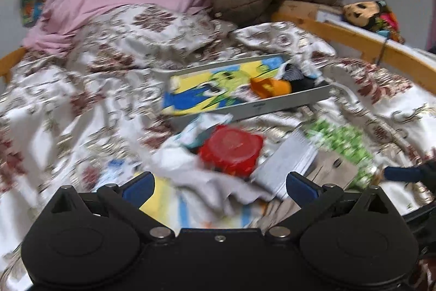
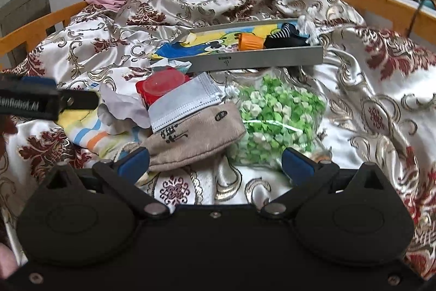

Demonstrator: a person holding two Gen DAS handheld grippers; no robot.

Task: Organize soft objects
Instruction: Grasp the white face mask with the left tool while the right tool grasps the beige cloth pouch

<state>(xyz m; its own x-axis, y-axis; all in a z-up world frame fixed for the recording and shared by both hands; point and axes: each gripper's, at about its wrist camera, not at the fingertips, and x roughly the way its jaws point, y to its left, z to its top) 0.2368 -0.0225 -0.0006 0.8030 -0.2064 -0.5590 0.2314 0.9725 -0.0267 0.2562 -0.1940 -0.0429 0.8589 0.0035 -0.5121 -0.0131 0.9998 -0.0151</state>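
Both my left gripper (image 1: 220, 184) and right gripper (image 2: 215, 158) are spread, empty. Beige sock (image 2: 196, 138) lies under the face mask (image 2: 185, 102), near the tray (image 2: 256, 57); a grab could snag the mask too.

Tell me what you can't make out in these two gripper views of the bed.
- Left wrist view: motion blur smears the red container and white cloth.
- Right wrist view: face mask and beige pouch cover what lies beneath.
- Tray wall hides its floor.
- Label print too small.
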